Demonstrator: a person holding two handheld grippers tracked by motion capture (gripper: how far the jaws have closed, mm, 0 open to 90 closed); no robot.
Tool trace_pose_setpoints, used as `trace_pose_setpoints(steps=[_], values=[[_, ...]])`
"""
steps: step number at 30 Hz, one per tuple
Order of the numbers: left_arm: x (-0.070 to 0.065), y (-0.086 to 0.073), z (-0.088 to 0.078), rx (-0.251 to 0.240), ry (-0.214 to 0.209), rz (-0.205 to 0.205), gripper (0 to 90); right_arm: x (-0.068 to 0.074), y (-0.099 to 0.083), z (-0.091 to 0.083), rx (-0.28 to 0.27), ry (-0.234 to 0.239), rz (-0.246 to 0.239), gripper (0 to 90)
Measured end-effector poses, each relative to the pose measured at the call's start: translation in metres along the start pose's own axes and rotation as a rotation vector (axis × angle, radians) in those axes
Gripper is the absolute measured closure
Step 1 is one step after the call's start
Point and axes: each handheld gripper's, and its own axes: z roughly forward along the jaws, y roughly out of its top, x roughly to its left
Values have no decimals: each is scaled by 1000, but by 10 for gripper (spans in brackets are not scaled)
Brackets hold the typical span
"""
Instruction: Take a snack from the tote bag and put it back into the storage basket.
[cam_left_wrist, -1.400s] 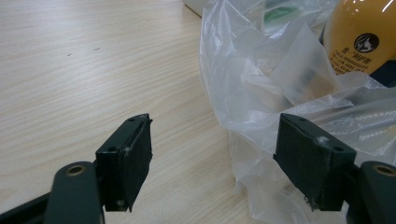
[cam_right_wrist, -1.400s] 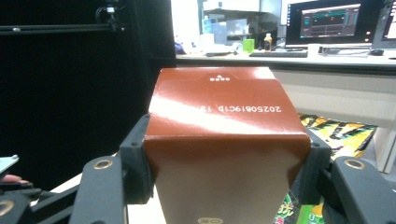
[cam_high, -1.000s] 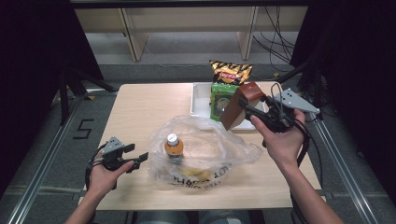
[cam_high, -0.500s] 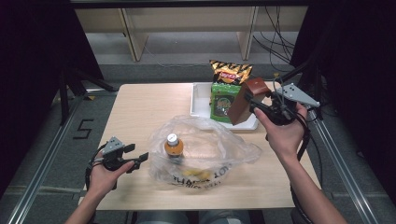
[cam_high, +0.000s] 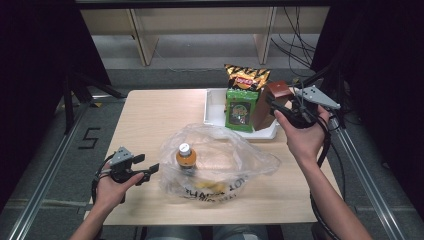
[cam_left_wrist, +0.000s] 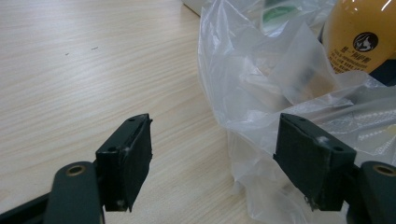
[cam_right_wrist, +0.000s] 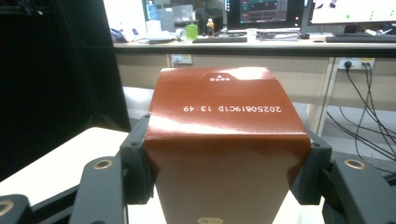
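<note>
While our right gripper (cam_high: 278, 109) clamps the brown carton (cam_right_wrist: 224, 144) above the white tray (cam_high: 214, 111), our left gripper (cam_left_wrist: 219, 161) rests spread — jaws straddling the plastic bag's (cam_left_wrist: 261, 93) edge on the counter (cam_high: 150, 125).

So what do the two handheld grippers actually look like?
Both are black, two-jawed tools. The left gripper and right gripper each carry a grey three-cornered plate on top and trail a black cable. The jaws are flat black pads on arms with brass-coloured rivets. Forearms are bare, no sleeves.

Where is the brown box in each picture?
High view: brown box at upper right, clamped in the right gripper above the white tray.
Left gripper view: not in it.
Right gripper view: centre, between the jaws.
Shared landmark: the wooden table.
</note>
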Motion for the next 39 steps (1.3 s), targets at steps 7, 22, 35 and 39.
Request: trace_pose_setpoints(steps=[7, 22, 35, 39], values=[[0, 0, 0, 1, -1, 2, 266, -7, -1, 12, 15, -43, -14, 392], [1, 0, -1, 4, -2, 5, 267, -19, -5, 35, 56, -94, -12, 391], [0, 0, -1, 5, -3, 5, 266, -26, -13, 53, 89, -135, 6, 390], [0, -1, -1, 5, -1, 3, 267, -27, -15, 58, 98, -146, 9, 390]])
